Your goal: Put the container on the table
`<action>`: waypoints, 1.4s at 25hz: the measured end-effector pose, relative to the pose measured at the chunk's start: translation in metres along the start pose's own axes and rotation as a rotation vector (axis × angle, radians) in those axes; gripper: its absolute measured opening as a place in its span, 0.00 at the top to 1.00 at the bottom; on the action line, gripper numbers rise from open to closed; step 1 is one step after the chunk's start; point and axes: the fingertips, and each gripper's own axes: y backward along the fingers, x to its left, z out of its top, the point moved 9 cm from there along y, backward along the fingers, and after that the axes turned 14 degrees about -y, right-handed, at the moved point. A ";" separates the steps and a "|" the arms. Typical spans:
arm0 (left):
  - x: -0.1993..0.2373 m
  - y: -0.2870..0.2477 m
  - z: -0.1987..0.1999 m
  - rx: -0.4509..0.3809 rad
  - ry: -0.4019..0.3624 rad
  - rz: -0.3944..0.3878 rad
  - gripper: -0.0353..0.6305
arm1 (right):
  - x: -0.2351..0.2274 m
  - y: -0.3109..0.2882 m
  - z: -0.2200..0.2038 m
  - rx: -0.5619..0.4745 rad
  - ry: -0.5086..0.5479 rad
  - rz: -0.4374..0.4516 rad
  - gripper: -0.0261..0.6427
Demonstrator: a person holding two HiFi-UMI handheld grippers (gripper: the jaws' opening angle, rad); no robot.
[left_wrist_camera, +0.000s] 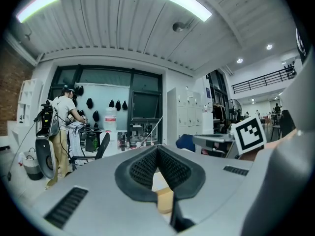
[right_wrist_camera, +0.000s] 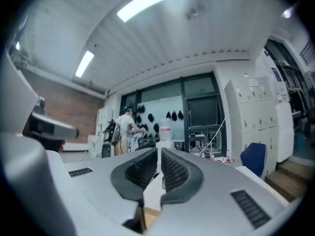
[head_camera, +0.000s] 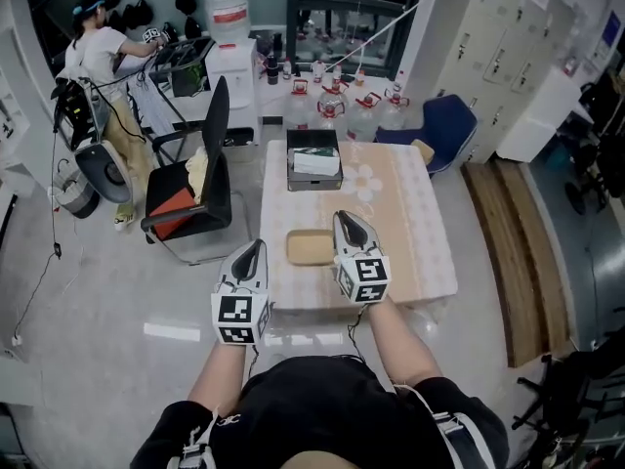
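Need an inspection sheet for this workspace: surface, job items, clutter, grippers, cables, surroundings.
Surface: table under a beige flower-print cloth.
Job's things: tan container lies flat on the table near the front edge; nothing grips it.
Clutter: dark box with white and green contents, at the table's far edge.
Grippers: left gripper fingers together, empty; right gripper fingers a slit apart, empty; both off the container.
Cables: none seen on the table; cables at the desk, far left.
Surroundings: black chair, water bottles, a person, lockers.
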 end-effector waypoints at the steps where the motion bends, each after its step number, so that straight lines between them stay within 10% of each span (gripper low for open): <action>1: -0.001 -0.003 0.002 -0.007 -0.001 -0.005 0.93 | 0.002 0.009 0.009 -0.037 -0.029 0.005 0.93; 35: -0.016 -0.007 0.018 -0.046 -0.002 -0.074 0.93 | 0.022 0.065 0.032 -0.137 -0.008 -0.059 0.94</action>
